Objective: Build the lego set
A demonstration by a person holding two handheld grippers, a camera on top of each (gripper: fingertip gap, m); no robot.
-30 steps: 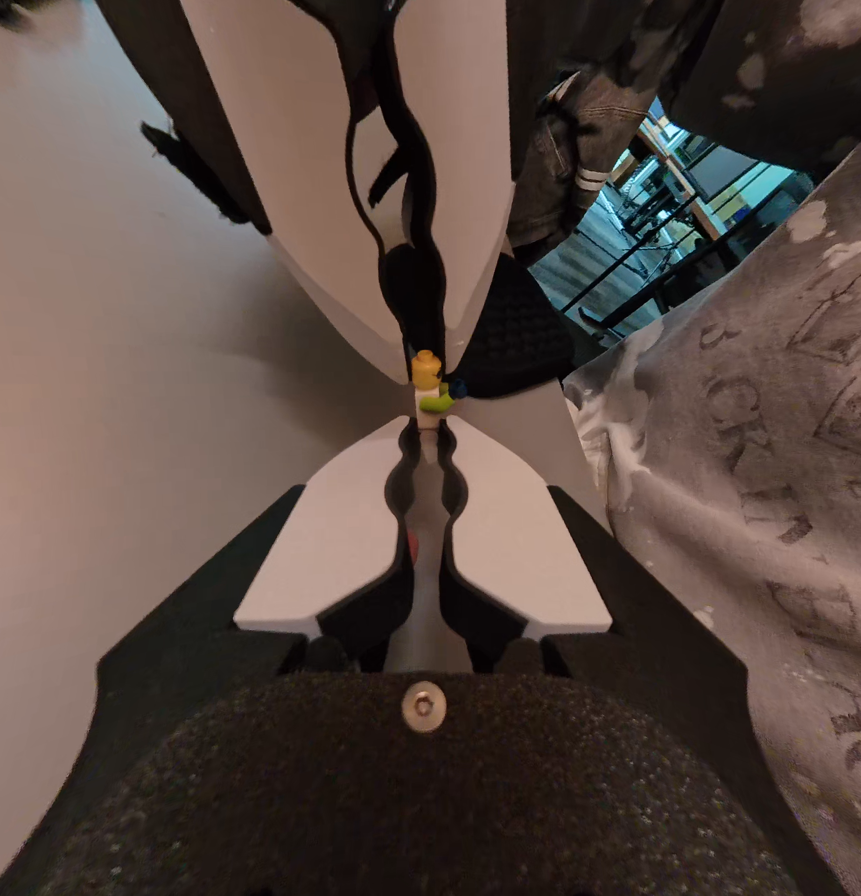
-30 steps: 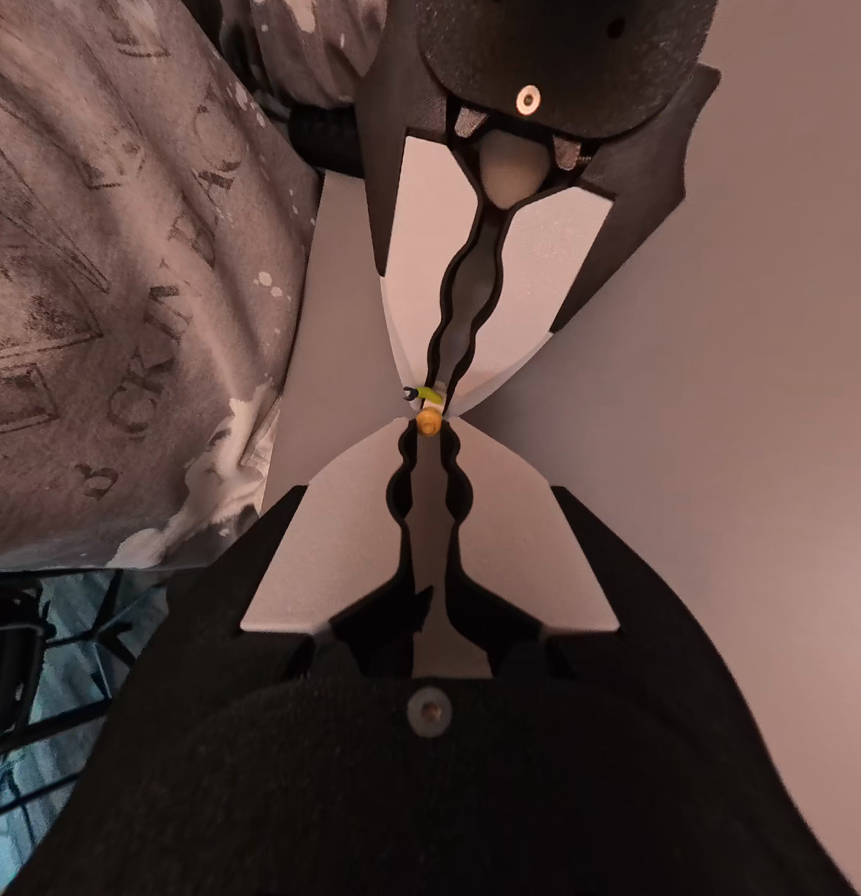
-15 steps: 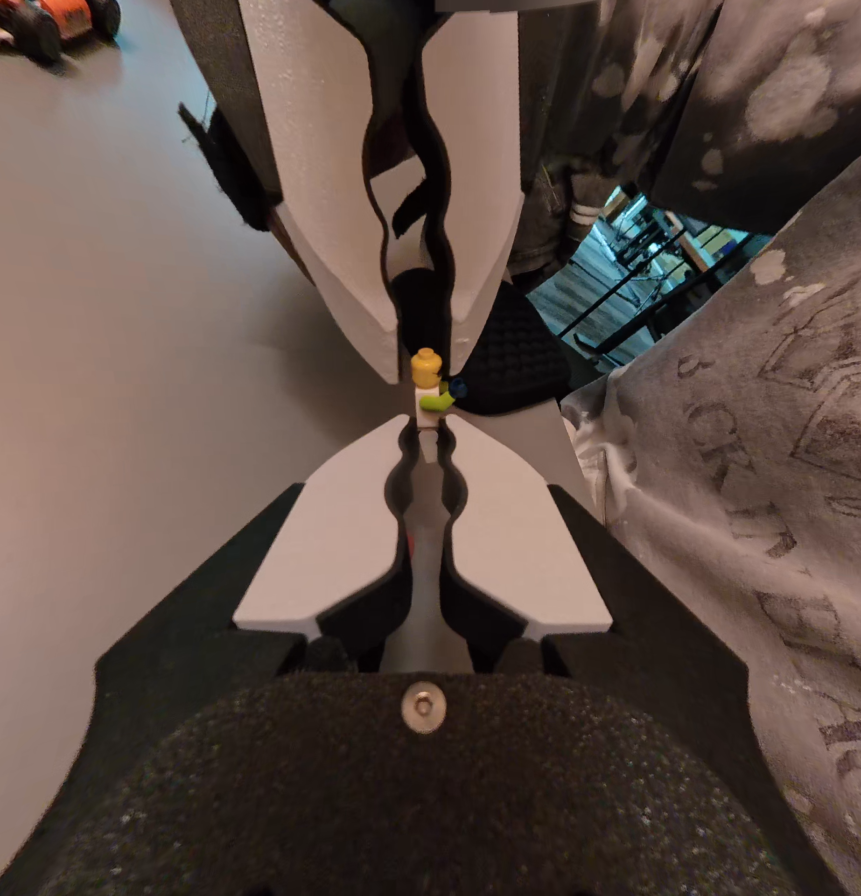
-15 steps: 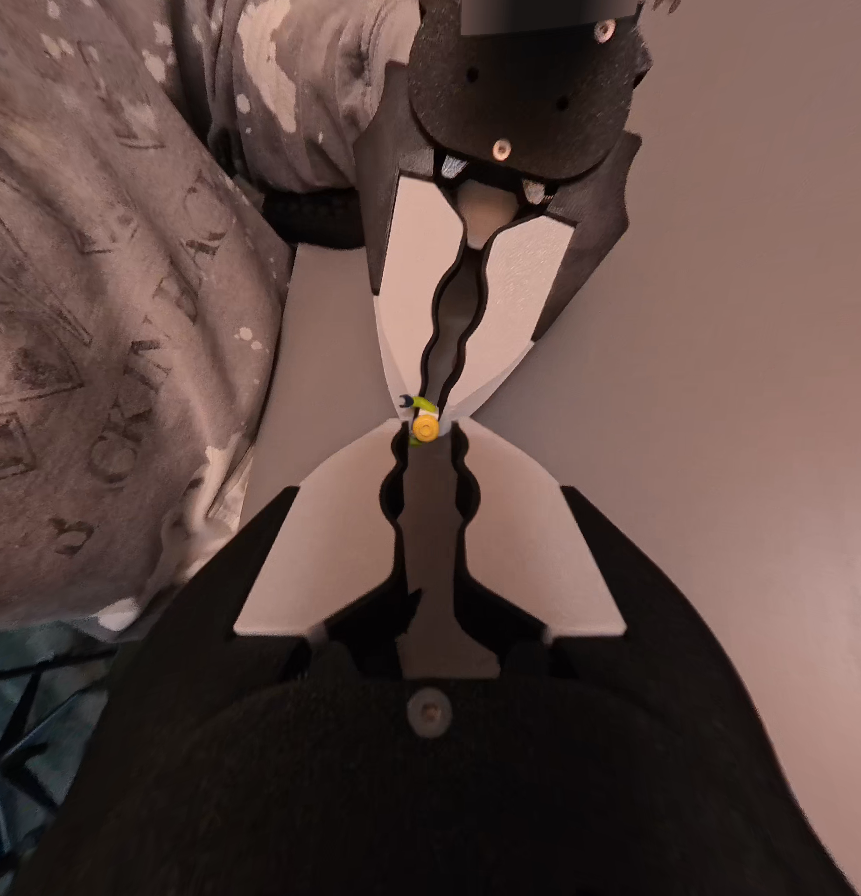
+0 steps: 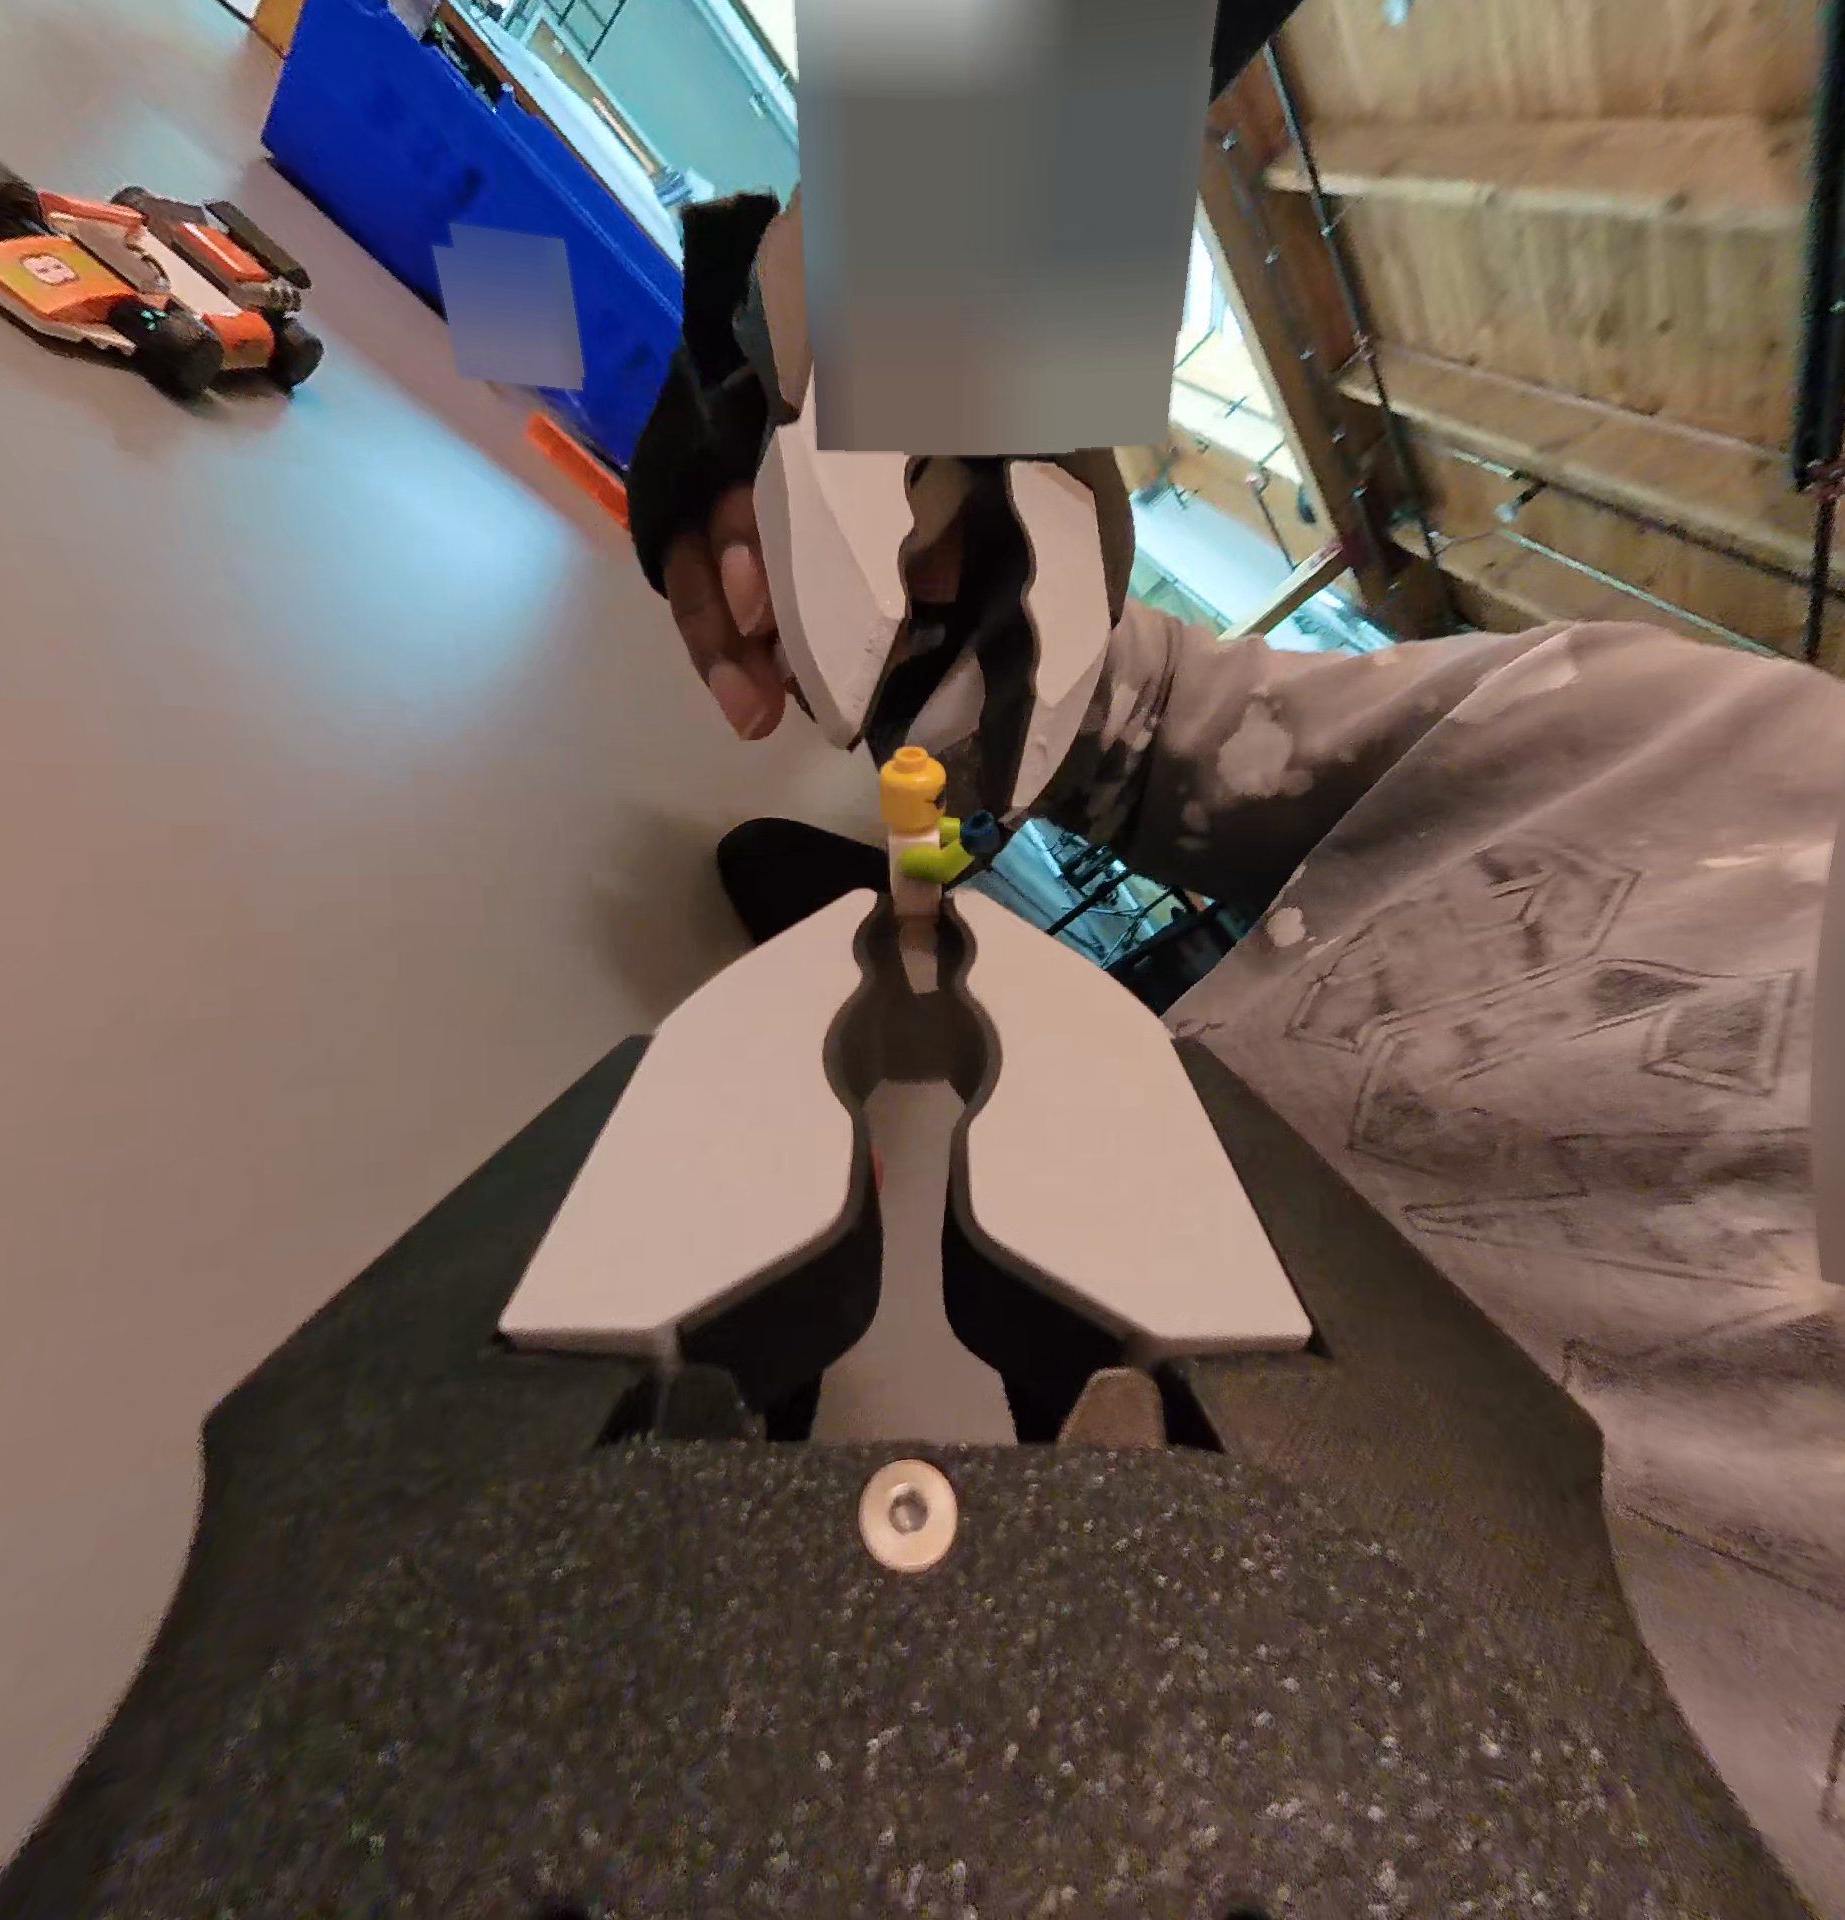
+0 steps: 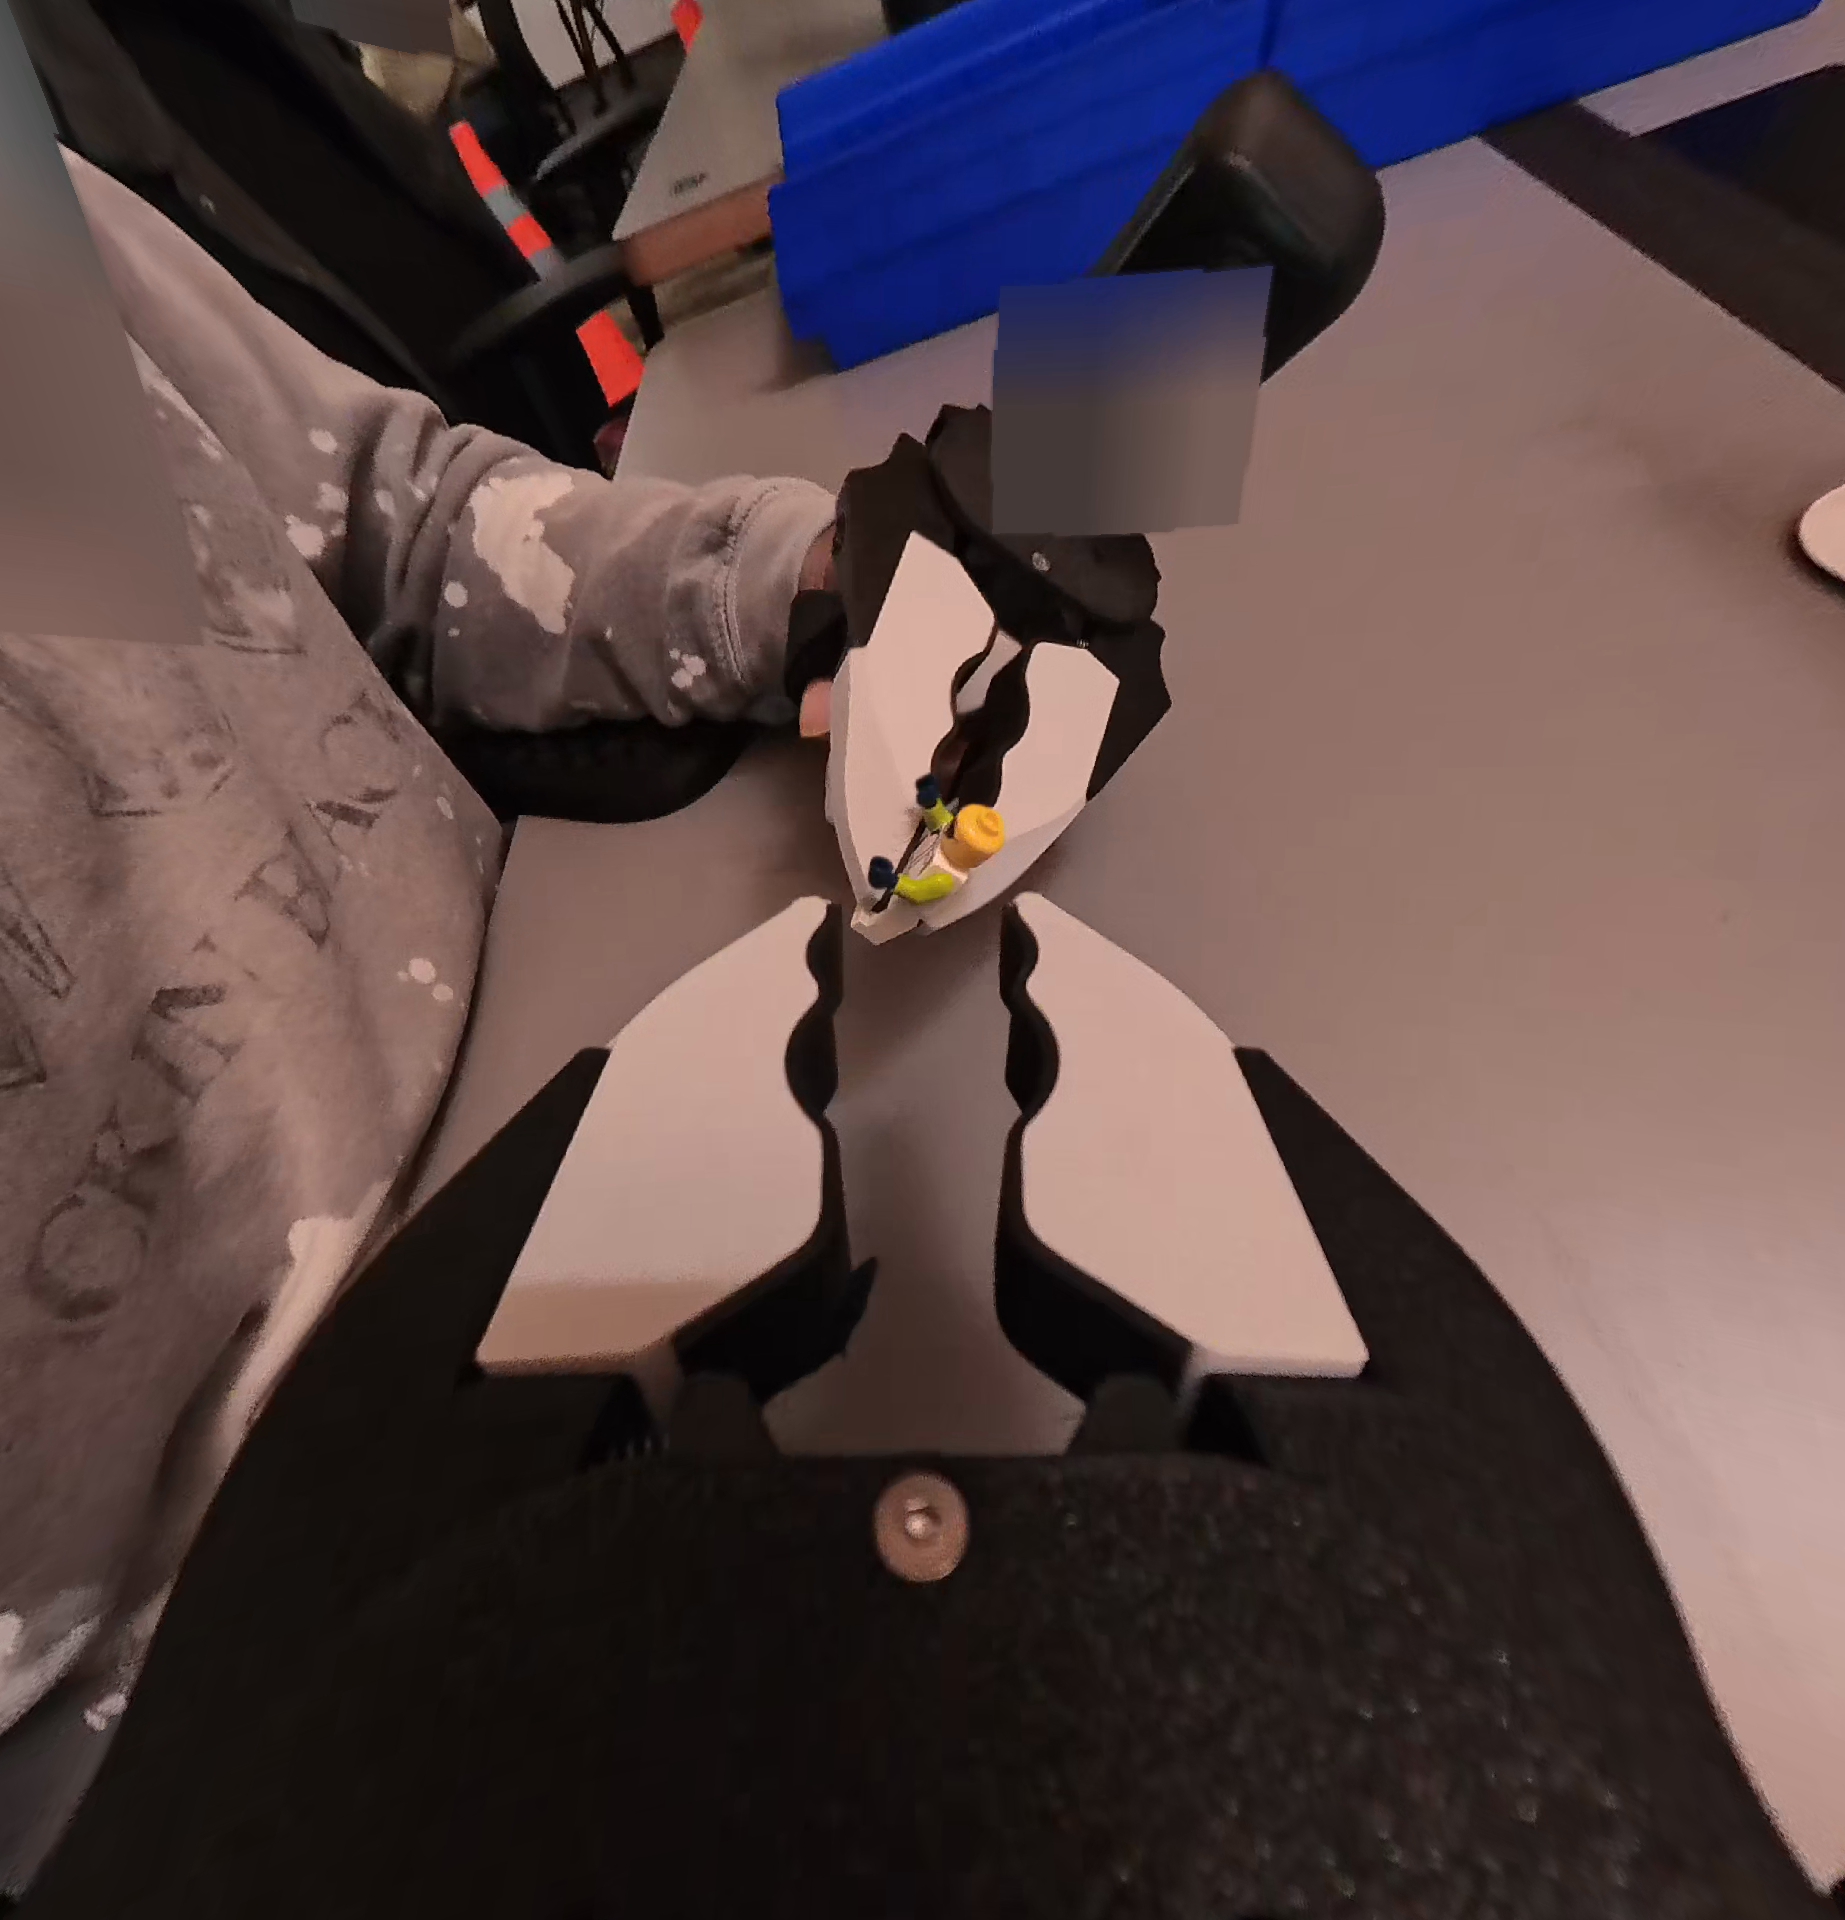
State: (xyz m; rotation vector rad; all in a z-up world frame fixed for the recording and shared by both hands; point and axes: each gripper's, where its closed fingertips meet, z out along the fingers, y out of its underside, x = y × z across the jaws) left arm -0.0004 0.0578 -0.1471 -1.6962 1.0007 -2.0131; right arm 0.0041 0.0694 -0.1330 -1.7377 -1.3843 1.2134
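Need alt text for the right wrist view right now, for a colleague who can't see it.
The right claw is open and empty above a grey table. Just beyond it, the left claw grips a small Lego figure with a yellow head. A blue bin sits behind.

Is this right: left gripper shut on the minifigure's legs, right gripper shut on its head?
Not quite. The right gripper is open and clear of the minifigure, as the right wrist view shows. The left gripper is indeed shut on its legs.
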